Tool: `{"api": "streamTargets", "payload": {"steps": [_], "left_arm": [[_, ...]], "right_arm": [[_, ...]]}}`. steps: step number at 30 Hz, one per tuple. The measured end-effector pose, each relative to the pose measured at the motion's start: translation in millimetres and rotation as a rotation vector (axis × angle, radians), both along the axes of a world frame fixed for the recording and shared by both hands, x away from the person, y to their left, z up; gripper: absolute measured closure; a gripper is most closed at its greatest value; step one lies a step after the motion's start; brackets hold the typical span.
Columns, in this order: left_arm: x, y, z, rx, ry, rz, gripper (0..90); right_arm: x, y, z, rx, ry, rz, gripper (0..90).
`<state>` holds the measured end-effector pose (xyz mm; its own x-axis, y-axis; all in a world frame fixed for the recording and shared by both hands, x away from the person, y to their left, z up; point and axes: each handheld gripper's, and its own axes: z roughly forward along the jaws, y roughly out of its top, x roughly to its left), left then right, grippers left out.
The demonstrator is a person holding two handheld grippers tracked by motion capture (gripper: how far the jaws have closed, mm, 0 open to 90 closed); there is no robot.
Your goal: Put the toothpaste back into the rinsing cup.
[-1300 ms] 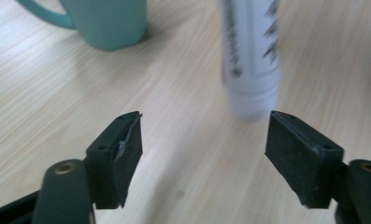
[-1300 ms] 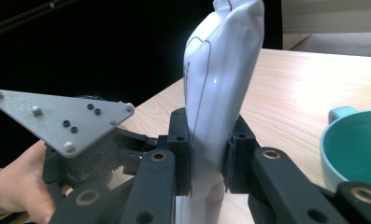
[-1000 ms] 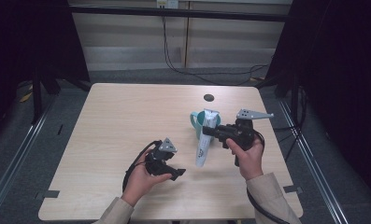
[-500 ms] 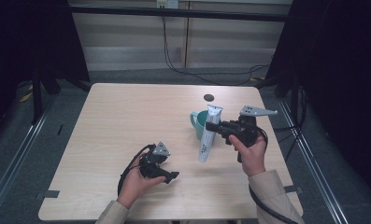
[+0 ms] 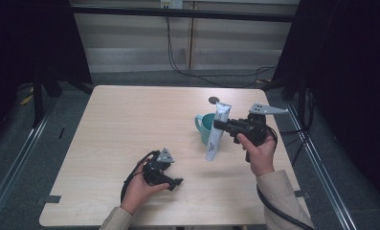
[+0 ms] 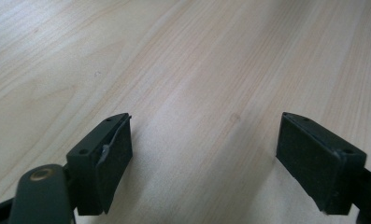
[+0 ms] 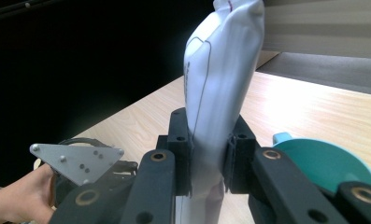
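A pale wooden counter [image 5: 130,124] stood in a dim room, with dark curtains at both sides and cables trailing along the floor behind it. On its right half sat a teal cup [image 5: 206,125], handle turned to the left, and a small dark disc [image 5: 214,100] lay near the far edge.

The right gripper [image 5: 219,125] was raised above the counter just beside the cup, its fingers [image 7: 180,140] clenched on a white tube [image 5: 217,132] at about mid-length. The tube stood nearly upright with its flat crimped end on top and its lower end just over the wood, right in front of the cup. In the right gripper view the tube's soft body was pinched between the two pads, with the cup's rim [image 7: 323,161] to the right.

The left gripper [image 5: 174,184] rested low at the near left of the counter, well apart from the tube. Its fingers [image 6: 110,154] had just been opening and stood wide apart, with bare wood between them.
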<state>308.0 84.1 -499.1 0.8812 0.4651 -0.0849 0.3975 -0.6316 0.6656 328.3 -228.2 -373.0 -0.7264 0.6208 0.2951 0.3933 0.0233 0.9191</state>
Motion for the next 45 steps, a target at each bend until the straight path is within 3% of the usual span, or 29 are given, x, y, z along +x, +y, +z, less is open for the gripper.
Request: {"api": "streamTargets", "payload": {"steps": [10, 17, 31, 45], "left_arm": [[-2.6, 2.4, -4.2, 0.01, -0.059, -0.013, 15.3], [-3.5, 6.1, -7.7, -0.027, -0.077, -0.025, 14.7], [-4.9, 7.4, -10.4, -0.056, -0.083, -0.027, 13.0], [-4.9, 6.2, -10.6, -0.047, -0.081, -0.042, 8.8]], "right_arm": [[4.6, -2.6, 8.8, -0.007, -0.023, -0.013, 75.8], [9.2, -3.0, 20.3, -0.01, -0.041, -0.018, 75.8], [20.0, -3.9, 33.9, -0.003, -0.06, -0.027, 75.8], [29.8, -2.5, 50.3, -0.02, -0.093, -0.039, 75.8]]}}
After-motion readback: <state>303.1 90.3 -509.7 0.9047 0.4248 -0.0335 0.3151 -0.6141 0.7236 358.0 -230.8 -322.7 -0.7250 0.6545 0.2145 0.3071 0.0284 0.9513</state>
